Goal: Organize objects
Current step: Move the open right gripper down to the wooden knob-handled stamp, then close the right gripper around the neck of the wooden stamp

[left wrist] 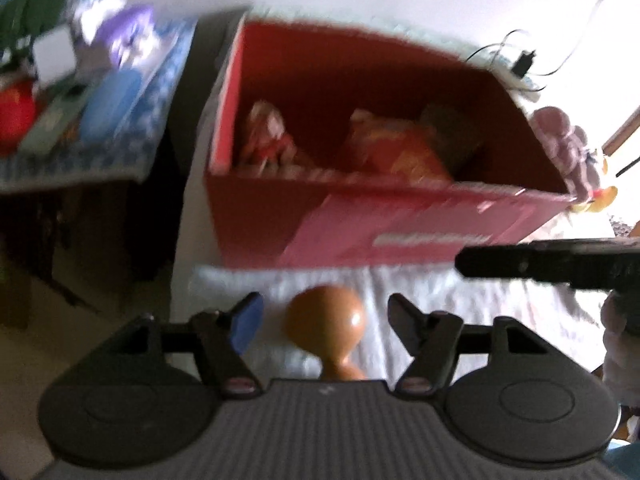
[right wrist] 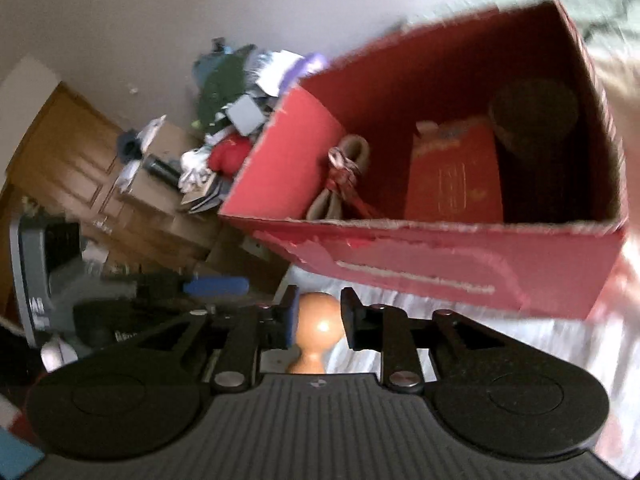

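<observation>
Left claw (left wrist: 324, 320): jaws spread wide, nothing pinched. An orange wooden knob (left wrist: 326, 328) lies between its fingers with a clear gap on each side, resting on the white bedsheet (left wrist: 460, 292) directly below.

Right claw (right wrist: 318, 322): jaws spread to a narrower gap. The same knob (right wrist: 318, 326) sits between the two pads; the blue pad looks very close to it, but contact cannot be confirmed. In the left wrist view, one finger of the right claw enters from the right edge, level with the front wall of the box.

Just beyond both claws stands an open red cardboard box (right wrist: 440, 264) on the bedsheet. Inside it: a bundle tied with red cord (right wrist: 340, 184) at the left, a red packet (right wrist: 456, 176) in the middle, a dark round container (right wrist: 534, 116) at the right.

Further left of the box, a cluttered desk (left wrist: 100, 148) carries mixed items; details are blurred. A pink soft toy (left wrist: 568, 144) sits at the right corner of the box.
</observation>
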Demonstrator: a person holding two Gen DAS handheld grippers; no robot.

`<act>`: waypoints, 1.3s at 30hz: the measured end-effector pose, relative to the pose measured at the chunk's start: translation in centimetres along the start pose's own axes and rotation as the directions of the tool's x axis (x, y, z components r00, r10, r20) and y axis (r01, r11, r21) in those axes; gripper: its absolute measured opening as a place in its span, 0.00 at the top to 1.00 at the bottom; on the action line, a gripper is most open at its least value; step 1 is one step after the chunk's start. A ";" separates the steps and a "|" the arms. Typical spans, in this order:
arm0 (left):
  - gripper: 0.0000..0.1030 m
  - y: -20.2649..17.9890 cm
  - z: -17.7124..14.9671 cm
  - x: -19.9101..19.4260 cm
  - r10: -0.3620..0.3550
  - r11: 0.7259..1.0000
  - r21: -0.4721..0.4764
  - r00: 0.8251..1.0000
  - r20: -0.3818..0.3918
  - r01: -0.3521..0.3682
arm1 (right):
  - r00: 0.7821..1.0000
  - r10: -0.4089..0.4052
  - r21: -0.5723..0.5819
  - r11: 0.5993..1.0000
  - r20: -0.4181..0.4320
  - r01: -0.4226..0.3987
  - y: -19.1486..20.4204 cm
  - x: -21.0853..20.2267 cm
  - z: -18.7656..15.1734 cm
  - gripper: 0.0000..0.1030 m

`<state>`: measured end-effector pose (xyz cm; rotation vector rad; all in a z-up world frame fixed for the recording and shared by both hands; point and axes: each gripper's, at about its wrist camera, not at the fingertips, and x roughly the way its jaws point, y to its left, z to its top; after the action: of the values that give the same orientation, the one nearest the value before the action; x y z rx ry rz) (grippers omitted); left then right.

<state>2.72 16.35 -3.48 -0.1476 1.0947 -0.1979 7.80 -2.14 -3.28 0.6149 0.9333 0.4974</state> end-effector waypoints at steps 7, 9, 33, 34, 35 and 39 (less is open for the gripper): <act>0.19 0.9 -2.0 2.1 -0.033 0.994 -0.103 0.998 -0.049 0.028 | 0.992 0.032 0.053 0.998 -0.126 -0.025 -1.2 3.5 0.0 0.58; 0.20 0.7 -2.2 2.7 -0.017 0.996 -0.090 0.998 -0.066 0.011 | 0.989 0.049 0.072 0.997 -0.139 -0.039 -1.2 3.9 -0.1 0.56; 0.69 -1.0 -3.3 3.3 -0.114 0.993 -0.025 0.985 -0.128 0.112 | 0.973 0.022 0.135 0.991 -0.229 0.010 0.3 5.8 -3.7 0.61; 0.69 -1.5 -3.4 3.1 -0.127 0.992 -0.012 0.983 -0.129 0.126 | 0.975 0.016 0.138 0.990 -0.224 0.016 0.3 4.9 -3.8 0.61; 0.69 -2.2 -3.4 2.9 -0.138 0.990 0.004 0.981 -0.137 0.140 | 0.976 0.008 0.139 0.990 -0.218 0.023 0.2 4.1 -3.9 0.61; 0.69 -6.0 -3.0 2.6 -0.154 0.981 0.088 0.974 -0.165 0.171 | 0.982 -0.029 0.141 0.988 -0.185 0.056 -0.4 0.7 -4.3 0.61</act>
<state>0.70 9.82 -5.75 -0.1319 1.2275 -0.4178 4.51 -0.87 -5.92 0.6884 1.1621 0.4549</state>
